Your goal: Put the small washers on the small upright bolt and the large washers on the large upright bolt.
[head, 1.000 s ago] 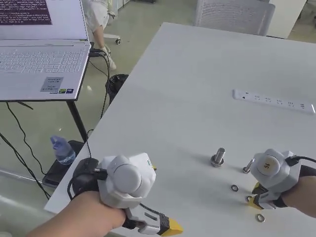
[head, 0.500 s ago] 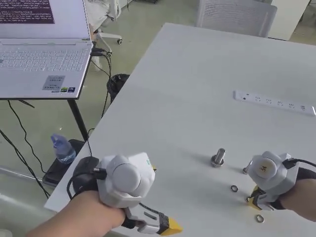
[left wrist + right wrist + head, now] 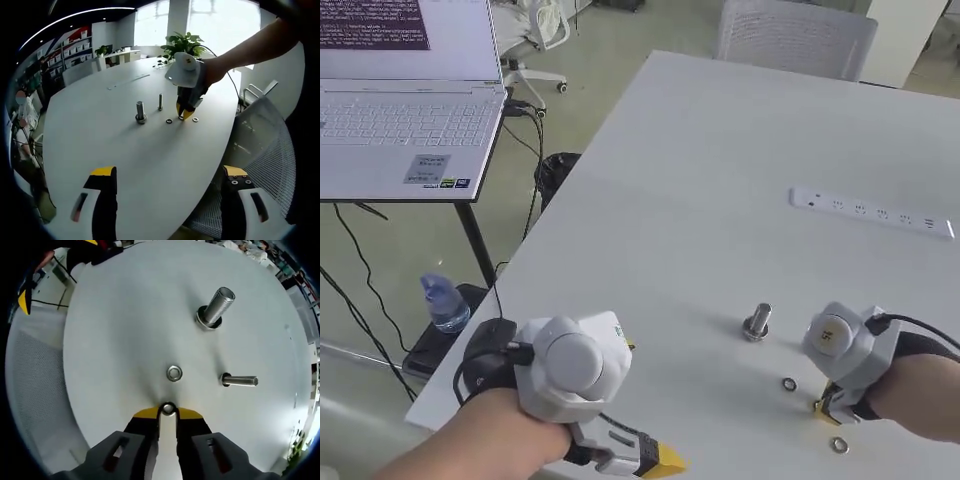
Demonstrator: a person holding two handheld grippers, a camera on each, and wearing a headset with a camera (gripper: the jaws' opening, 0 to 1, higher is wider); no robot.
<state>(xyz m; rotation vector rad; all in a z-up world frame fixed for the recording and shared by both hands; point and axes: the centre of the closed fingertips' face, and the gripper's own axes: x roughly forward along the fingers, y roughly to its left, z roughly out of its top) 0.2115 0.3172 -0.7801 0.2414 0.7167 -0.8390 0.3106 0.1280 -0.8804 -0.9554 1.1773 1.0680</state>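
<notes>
The large bolt (image 3: 756,322) (image 3: 215,307) stands upright on the white table (image 3: 720,200), and the small bolt (image 3: 240,381) (image 3: 160,101) stands to its right. My right gripper (image 3: 825,408) (image 3: 168,415) points down at the table, its yellow tips shut on a washer (image 3: 168,408) that lies flat. A second washer (image 3: 174,373) (image 3: 789,384) lies just ahead of it, and a third washer (image 3: 840,445) lies near my right wrist. My left gripper (image 3: 660,462) (image 3: 170,200) hangs open at the table's near edge with nothing between its jaws.
A white power strip (image 3: 870,213) lies farther back on the table. To the left, a laptop (image 3: 405,110) sits on a stand, with a water bottle (image 3: 444,303) and cables on the floor. A chair (image 3: 795,35) stands at the far end.
My right gripper has shifted a little to the left and now hides the small bolt in the head view. The left gripper has stayed put.
</notes>
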